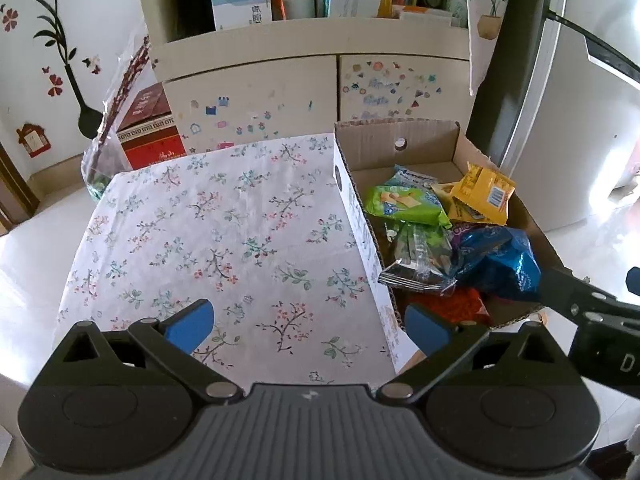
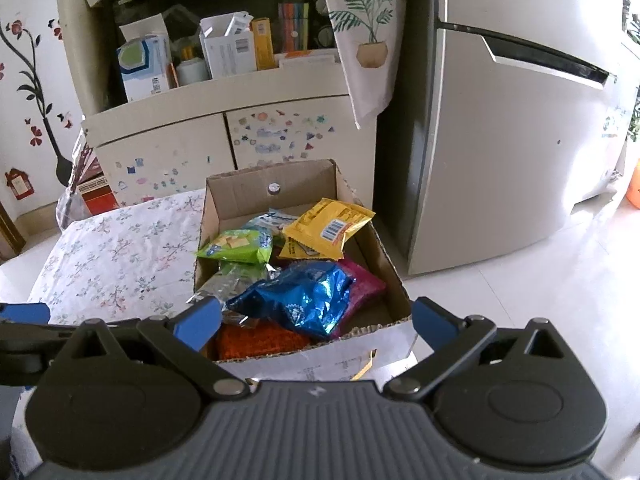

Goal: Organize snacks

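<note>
1. The left gripper (image 1: pixel 308 326) hung over the near part of the flowered tablecloth (image 1: pixel 224 240), its blue-padded jaws spread wide with nothing between them.
2. The right gripper (image 2: pixel 316 322) hovered at the near edge of the cardboard box (image 2: pixel 240 192), jaws likewise released and empty; its black body showed at the right edge of the left wrist view.
3. The box stood on the right side of the cloth-covered table, its white outer wall toward the cloth and its far flap upright.
4. Nearest inside the box lay an orange packet (image 2: pixel 260 340), partly under a crinkled blue foil bag (image 2: pixel 304 304).
5. A magenta packet (image 2: pixel 366 288) lay just beside the blue bag on its right, touching it.
6. A clear-and-silver wrapper (image 1: pixel 420 260) lay left of the blue bag, against the box's left wall.
7. Farther in sat a green packet (image 2: pixel 238 246), and behind it a light blue-and-white packet (image 2: pixel 272 216), mostly hidden.
8. A yellow packet (image 2: pixel 332 228) with a barcode rested tilted over another yellow one near the far right of the box.
9. Beyond the table stood a red box (image 1: pixel 150 132), a cream cabinet (image 1: pixel 260 92) covered in stickers, and a pale refrigerator (image 2: pixel 520 140).
</note>
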Tool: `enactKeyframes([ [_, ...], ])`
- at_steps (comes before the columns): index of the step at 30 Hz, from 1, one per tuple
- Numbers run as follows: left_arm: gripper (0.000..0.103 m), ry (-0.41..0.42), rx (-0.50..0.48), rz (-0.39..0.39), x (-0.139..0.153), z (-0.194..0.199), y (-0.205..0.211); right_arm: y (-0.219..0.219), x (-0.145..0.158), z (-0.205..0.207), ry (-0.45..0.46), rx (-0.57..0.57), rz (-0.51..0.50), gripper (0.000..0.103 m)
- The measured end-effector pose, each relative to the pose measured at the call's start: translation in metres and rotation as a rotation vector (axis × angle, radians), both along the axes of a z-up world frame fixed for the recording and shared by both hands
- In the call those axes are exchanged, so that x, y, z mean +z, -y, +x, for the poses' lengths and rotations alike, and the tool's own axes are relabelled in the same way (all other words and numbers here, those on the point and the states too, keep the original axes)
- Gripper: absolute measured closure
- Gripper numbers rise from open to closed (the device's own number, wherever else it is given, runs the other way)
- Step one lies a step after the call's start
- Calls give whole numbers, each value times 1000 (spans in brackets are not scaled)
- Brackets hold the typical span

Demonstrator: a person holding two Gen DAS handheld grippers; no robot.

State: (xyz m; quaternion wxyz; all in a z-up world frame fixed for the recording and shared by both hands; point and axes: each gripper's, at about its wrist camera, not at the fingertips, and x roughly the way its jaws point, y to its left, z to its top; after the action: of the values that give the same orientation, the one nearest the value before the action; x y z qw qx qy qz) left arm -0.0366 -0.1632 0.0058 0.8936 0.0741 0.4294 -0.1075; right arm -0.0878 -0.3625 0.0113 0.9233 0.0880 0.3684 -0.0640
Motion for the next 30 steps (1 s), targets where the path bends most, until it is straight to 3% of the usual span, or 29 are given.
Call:
enactKeyframes([
  [30,0,-33,-6,-6,-7,3,4,0,-5,3,-17,-14,-3,1],
])
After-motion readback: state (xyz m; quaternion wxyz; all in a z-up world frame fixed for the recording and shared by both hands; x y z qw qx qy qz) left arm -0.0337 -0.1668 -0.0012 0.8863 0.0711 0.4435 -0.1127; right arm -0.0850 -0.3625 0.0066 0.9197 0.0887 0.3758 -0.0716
